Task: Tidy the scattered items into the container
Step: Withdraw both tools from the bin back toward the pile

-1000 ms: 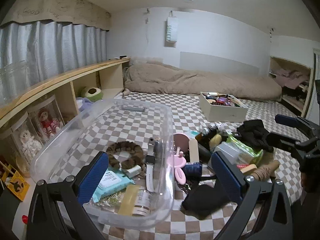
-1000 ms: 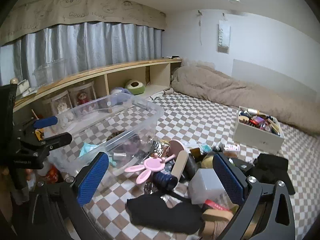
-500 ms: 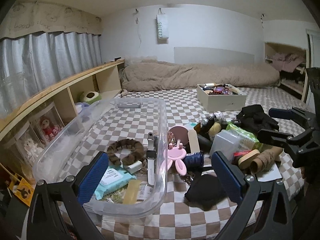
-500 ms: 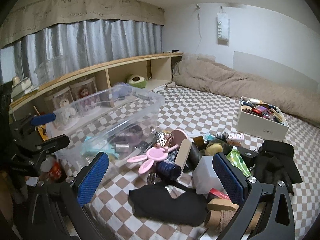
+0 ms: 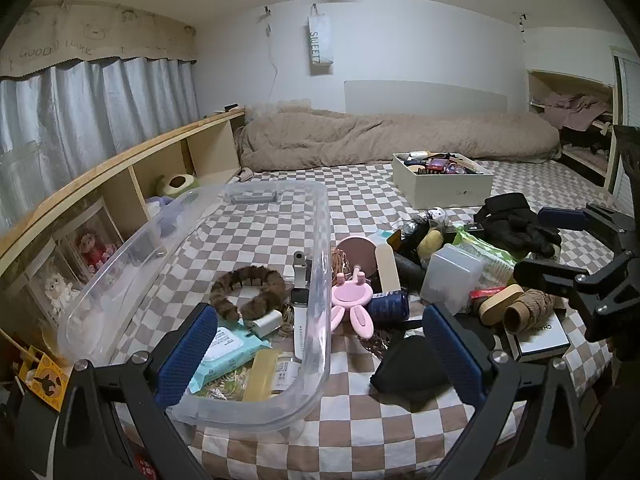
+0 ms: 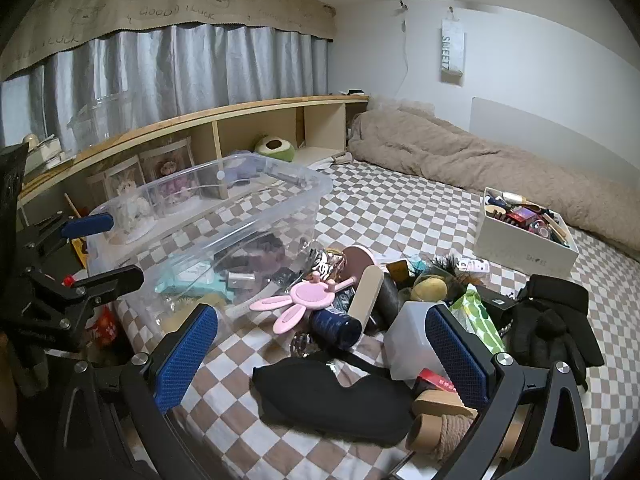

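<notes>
Fingers on both grippers stand spread wide and hold nothing. The left gripper (image 5: 320,354) hovers over the near end of the clear plastic container (image 5: 320,240), its left blue pad above the wipes pack (image 5: 224,348) inside and its right pad above the black pouch (image 5: 412,364) outside. The right gripper (image 6: 320,354) hangs just right of the container, over that same black pouch (image 6: 332,396).

Compared with a second ago, both cameras sit higher and further back from the container, so more of the checkered bed (image 5: 360,432) shows in front of it; nothing on the bed has shifted and neither gripper has picked anything up. I read this as a pause between picks, with the next target not yet chosen.

Inside the container lie a brown furry band (image 5: 248,292), a white watch (image 5: 299,300), a small white charger (image 5: 267,322) and a yellow-capped bottle (image 5: 262,374). Touching its right wall from outside is the pink bunny-eared piece (image 5: 352,304), and just beyond that a dark blue bottle (image 5: 388,306), a frosted plastic box (image 5: 450,278), a green packet (image 5: 486,254), black gloves (image 5: 516,224) and a twine spool (image 5: 528,310). Most of the pile remains outside, so the tidying looks well short of half done. The pink piece and the pouch lie nearest the open fingers.
</notes>
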Tool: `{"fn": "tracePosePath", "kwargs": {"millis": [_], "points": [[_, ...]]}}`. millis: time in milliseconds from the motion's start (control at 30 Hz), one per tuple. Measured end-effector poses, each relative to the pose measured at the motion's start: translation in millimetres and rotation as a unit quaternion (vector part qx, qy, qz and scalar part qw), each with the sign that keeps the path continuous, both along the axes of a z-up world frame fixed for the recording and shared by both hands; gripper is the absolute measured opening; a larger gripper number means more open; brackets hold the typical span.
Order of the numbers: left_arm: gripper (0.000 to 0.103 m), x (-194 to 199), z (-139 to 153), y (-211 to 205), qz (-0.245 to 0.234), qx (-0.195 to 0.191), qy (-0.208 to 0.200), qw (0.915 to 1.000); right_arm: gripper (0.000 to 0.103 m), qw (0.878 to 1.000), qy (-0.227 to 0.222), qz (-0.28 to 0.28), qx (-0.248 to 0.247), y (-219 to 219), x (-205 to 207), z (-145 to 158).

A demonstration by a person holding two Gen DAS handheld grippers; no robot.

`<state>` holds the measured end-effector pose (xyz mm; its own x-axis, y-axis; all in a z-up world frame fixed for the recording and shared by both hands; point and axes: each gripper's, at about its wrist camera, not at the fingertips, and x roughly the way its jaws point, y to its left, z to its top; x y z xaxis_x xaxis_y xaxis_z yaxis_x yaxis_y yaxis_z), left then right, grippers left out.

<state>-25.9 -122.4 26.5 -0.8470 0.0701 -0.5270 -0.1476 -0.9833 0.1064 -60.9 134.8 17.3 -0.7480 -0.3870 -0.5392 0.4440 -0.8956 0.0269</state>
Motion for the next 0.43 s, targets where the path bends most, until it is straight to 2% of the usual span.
{"fn": "tracePosePath", "kwargs": {"millis": [167,433], "points": [[0.103,-0.7,-0.6,-0.7,-0.001,0.001,-0.002,1.0,0.103,1.0,-0.003,0.001,0.002,-0.6,-0.3,-1.5],[0.103,-1.5,-2.6,-7.9,0.028,0.004,0.004,0.9996,0.103,1.0,-0.006,0.002,0.002,-0.8,-0.7,-1.3]]}}
